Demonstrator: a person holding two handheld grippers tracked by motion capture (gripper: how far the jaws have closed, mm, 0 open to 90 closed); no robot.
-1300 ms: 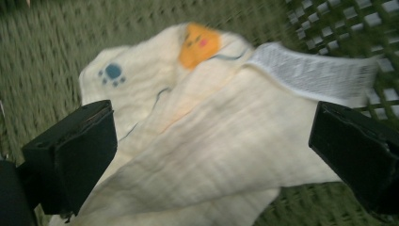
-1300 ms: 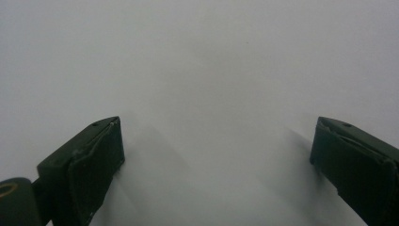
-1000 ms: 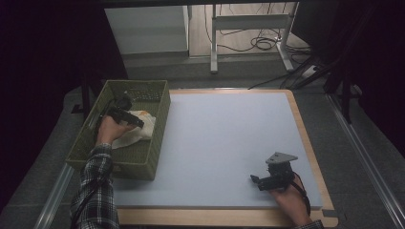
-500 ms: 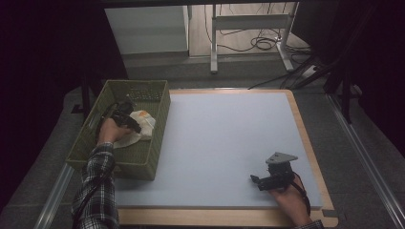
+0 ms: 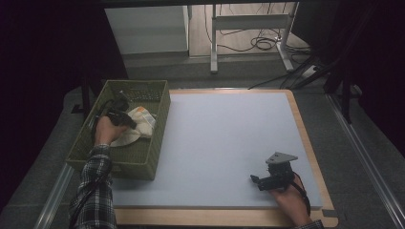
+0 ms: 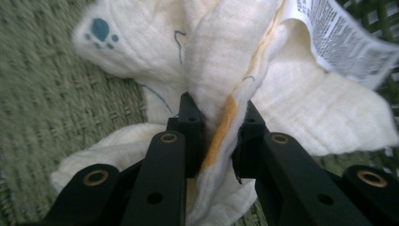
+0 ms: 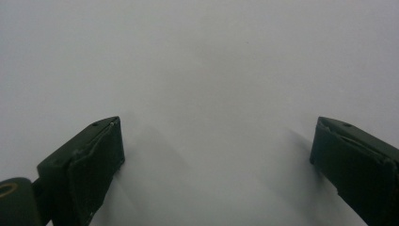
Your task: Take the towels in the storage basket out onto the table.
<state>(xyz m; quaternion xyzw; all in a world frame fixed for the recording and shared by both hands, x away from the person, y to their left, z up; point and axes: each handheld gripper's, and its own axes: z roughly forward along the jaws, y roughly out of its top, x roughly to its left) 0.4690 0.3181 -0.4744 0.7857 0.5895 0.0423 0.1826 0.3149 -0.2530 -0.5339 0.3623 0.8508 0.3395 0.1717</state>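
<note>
Muslin cloth (image 6: 226,70), lying in the green basket (image 5: 157,119), was pinched by the left gripper (image 6: 219,136), whose jaws had just been closing; the right gripper (image 7: 216,155) rested spread on the table mat (image 5: 215,133).

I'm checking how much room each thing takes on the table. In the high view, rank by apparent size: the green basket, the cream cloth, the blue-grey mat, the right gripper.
1. blue-grey mat
2. green basket
3. cream cloth
4. right gripper, close to the cloth in look; the left gripper covers part of the cloth, so their order is unsure.
</note>
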